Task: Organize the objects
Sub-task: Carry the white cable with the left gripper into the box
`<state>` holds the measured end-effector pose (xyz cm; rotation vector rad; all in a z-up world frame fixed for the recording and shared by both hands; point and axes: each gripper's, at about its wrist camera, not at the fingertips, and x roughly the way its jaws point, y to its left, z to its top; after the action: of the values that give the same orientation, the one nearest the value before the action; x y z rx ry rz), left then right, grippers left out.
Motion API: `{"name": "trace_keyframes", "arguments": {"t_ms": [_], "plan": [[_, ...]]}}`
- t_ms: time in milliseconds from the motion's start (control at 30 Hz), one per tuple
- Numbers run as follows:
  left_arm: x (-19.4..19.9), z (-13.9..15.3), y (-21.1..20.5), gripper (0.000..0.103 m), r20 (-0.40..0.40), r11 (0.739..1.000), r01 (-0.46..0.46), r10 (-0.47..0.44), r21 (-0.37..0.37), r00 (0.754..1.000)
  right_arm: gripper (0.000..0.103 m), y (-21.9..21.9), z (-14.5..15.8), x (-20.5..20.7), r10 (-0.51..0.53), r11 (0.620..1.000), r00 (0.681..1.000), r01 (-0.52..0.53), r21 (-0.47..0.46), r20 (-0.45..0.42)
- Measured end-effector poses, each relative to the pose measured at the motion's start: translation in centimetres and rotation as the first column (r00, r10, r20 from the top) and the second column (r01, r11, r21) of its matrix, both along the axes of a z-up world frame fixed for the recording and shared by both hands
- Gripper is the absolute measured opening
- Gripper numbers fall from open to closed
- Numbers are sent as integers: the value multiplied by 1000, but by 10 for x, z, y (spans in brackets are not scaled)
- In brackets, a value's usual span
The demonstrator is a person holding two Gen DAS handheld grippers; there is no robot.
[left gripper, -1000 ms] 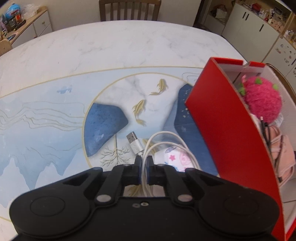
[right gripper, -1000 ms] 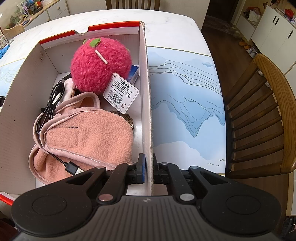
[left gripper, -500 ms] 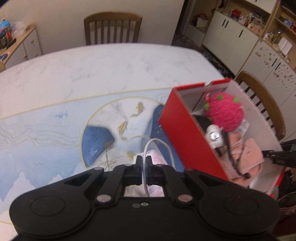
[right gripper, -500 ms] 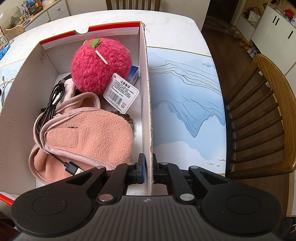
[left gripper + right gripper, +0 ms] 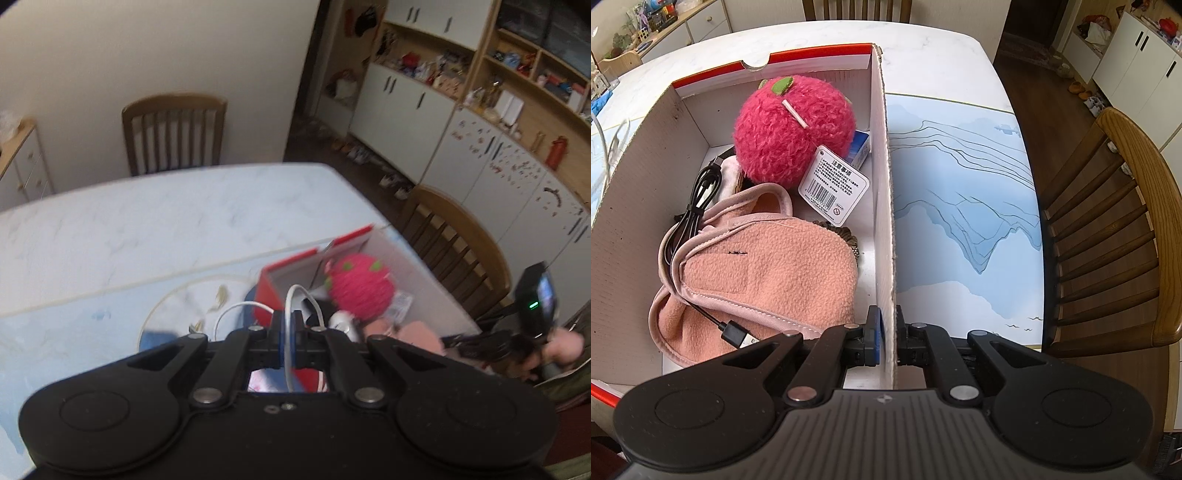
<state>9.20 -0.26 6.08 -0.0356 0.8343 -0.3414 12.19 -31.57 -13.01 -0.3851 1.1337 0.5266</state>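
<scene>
The box (image 5: 882,206) stands on the tabletop (image 5: 938,59), on the mat (image 5: 960,192) that spreads out to its right. Inside, the plush ball (image 5: 794,129) sits at the far end with its tag (image 5: 833,184) hanging toward the near side; a small carton (image 5: 860,146) is wedged between ball and right wall. The fleece pouch (image 5: 764,273) fills the near half, with the black cable (image 5: 698,199) along its left and across it. A white cable (image 5: 295,299) hangs above the box's left wall. One chair (image 5: 1108,236) stands right of the tabletop, another (image 5: 173,133) behind it
</scene>
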Motion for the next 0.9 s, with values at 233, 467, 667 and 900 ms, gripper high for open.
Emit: {"name": "trace_keyframes", "arguments": {"t_ms": [233, 467, 667, 900], "plan": [[-1, 48, -19, 0, 101, 997, 76, -73, -27, 992, 5, -2, 0, 0, 1, 1000, 1000, -1, -1, 1], [7, 53, -63, 0, 108, 982, 187, -183, -26, 977, 5, 5, 0, -1, 5, 1000, 1000, -5, -3, 2], [20, 34, -99, 0, 74, 964, 263, -260, -46, 963, 5, 4, 0, -1, 5, 1000, 1000, -5, -3, 3], [35, -11, -131, 0, -17, 950, 309, -310, -42, 951, 5, 5, 0, -2, 5, 1000, 1000, -5, -3, 3]]}}
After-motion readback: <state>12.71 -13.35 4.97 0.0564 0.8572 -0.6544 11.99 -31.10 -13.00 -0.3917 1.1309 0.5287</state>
